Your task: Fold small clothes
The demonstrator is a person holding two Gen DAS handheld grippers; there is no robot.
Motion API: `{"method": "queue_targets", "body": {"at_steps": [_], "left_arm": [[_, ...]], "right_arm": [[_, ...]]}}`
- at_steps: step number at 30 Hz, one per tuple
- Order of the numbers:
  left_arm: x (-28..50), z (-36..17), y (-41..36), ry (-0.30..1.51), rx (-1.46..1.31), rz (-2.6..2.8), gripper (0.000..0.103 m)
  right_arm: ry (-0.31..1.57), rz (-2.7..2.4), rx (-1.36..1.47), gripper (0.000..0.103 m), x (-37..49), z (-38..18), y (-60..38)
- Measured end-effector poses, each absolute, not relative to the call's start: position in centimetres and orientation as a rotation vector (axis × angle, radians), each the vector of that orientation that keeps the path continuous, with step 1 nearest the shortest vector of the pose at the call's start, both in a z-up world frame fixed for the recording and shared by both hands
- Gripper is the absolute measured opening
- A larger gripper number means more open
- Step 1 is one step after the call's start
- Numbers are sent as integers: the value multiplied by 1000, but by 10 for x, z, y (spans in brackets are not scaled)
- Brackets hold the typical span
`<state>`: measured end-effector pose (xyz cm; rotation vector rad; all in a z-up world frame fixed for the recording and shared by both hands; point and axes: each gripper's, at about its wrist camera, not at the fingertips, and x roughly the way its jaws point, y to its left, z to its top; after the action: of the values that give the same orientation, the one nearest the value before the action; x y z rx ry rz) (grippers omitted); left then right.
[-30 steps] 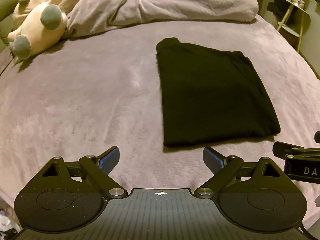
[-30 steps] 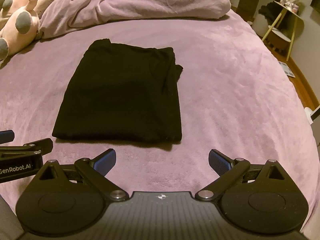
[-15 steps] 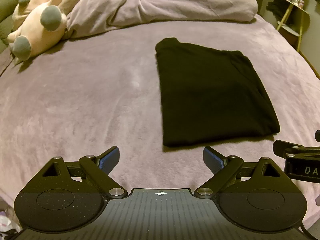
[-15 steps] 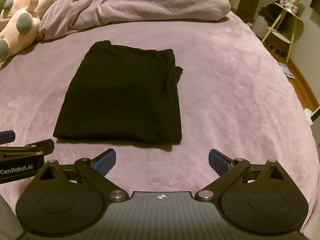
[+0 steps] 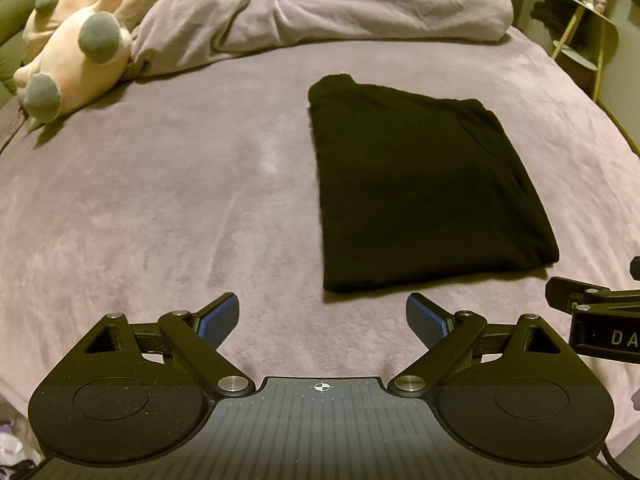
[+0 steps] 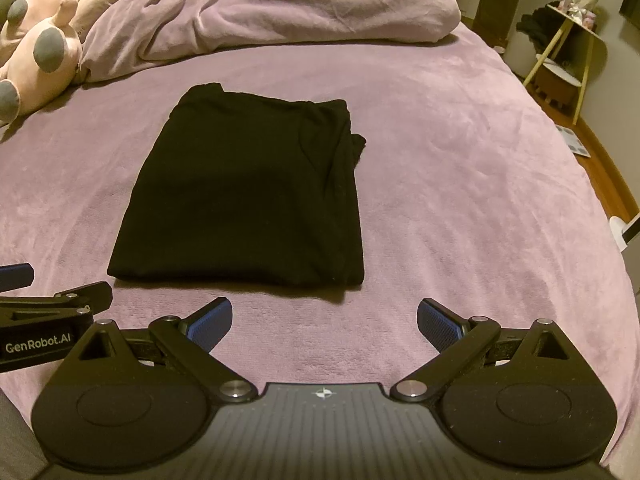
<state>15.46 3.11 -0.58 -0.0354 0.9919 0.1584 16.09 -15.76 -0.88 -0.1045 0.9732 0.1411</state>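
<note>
A black garment [image 6: 244, 192] is seen folded into a rough rectangle, laid flat on the purple bed [image 6: 460, 184]. Its long axis runs from near to far, with the near edge straight and slightly wider and the far end narrower. In the right wrist view a small bunch of cloth is seen sticking out at the far right side of the garment; in the left wrist view that side reads only as a layered fold [image 5: 516, 184]. A side table [image 6: 568, 52] and floor are shown more fully in the right wrist view.

The left gripper [image 5: 322, 320] is held above the bed just short of the garment's near left corner, its blue pads spread wide with nothing between them. The right gripper [image 6: 324, 322] is held likewise before the near right part — wide apart, nothing gripped. Neither is touching the cloth.

On the left gripper's side "GenRobot.AI" can be read in the right view; in the left view only "DA" is legible on the right one. A plush toy [image 5: 76, 56] and a bunched duvet [image 5: 320, 4] lie at the far end.
</note>
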Motion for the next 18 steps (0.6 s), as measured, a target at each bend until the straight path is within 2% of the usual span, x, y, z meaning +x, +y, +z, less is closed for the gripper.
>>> {"method": "queue_targets", "body": {"at_steps": [18], "left_arm": [[155,-7,30,1002,-41,147,94]], "right_arm": [[975,139,-96,99,162,-10,-159]]}}
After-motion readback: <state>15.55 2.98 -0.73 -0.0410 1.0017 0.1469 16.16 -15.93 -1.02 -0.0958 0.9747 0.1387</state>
